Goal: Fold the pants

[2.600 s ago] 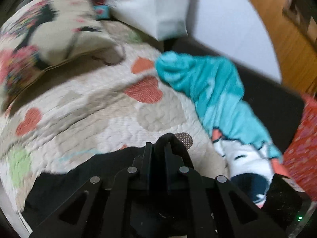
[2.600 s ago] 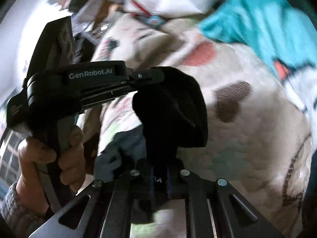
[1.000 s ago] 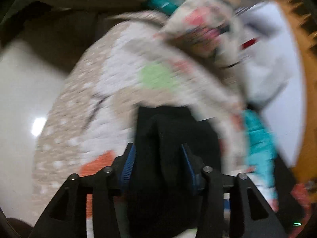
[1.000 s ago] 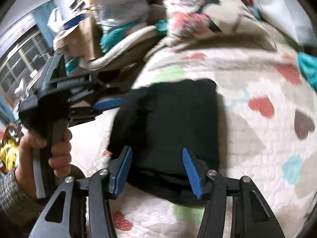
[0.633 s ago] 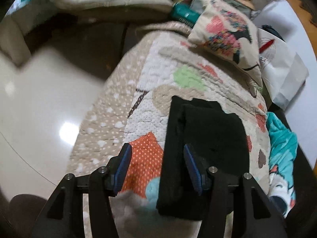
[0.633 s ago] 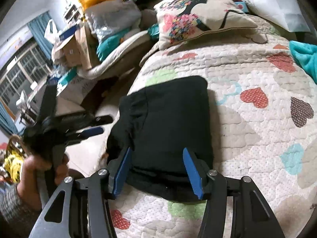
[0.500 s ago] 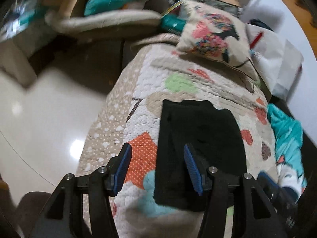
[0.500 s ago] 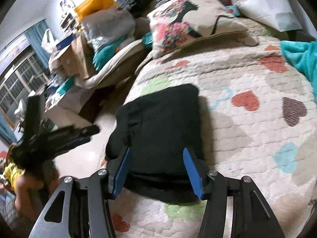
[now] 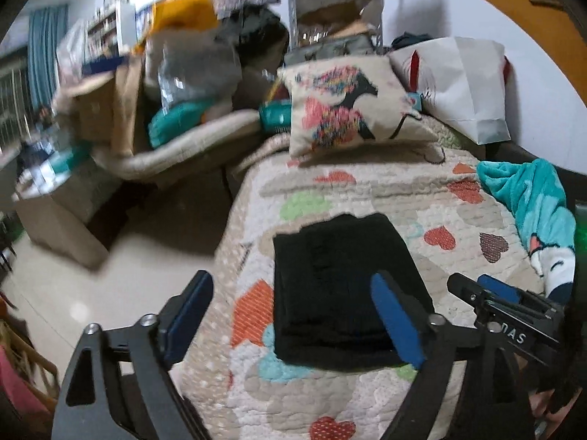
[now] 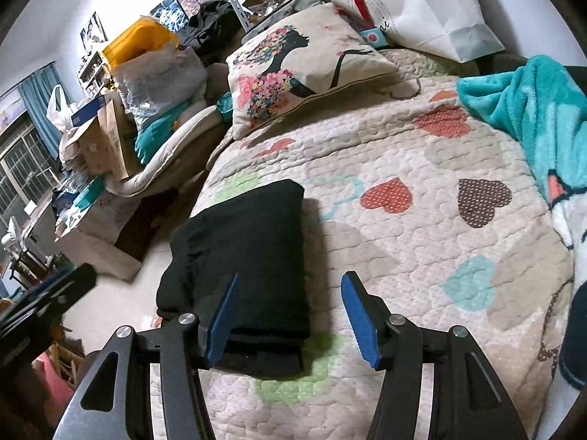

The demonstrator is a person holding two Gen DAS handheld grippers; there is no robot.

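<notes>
The black pants [image 9: 341,286] lie folded into a compact rectangle on the heart-patterned quilt [image 9: 422,205], near its left edge; they also show in the right wrist view [image 10: 249,253]. My left gripper [image 9: 293,311] is open and empty, held above and in front of the pants. My right gripper [image 10: 290,315] is open and empty, hovering over the near right corner of the pants. The right gripper also shows at the right of the left wrist view [image 9: 502,300]. The left gripper's body shows blurred at the left edge of the right wrist view [image 10: 44,300].
A floral cushion [image 10: 293,62] and a white paper bag [image 10: 414,7] sit at the far end of the quilt. A teal blanket [image 10: 528,110] lies at the right. Boxes, bags and a beige cushion [image 10: 146,110] pile up left of the bed, above a shiny floor [image 9: 91,275].
Both grippers let go of the pants, opened and drew back. The folded pants now lie flat on the quilt and the left gripper has swung away to the left.
</notes>
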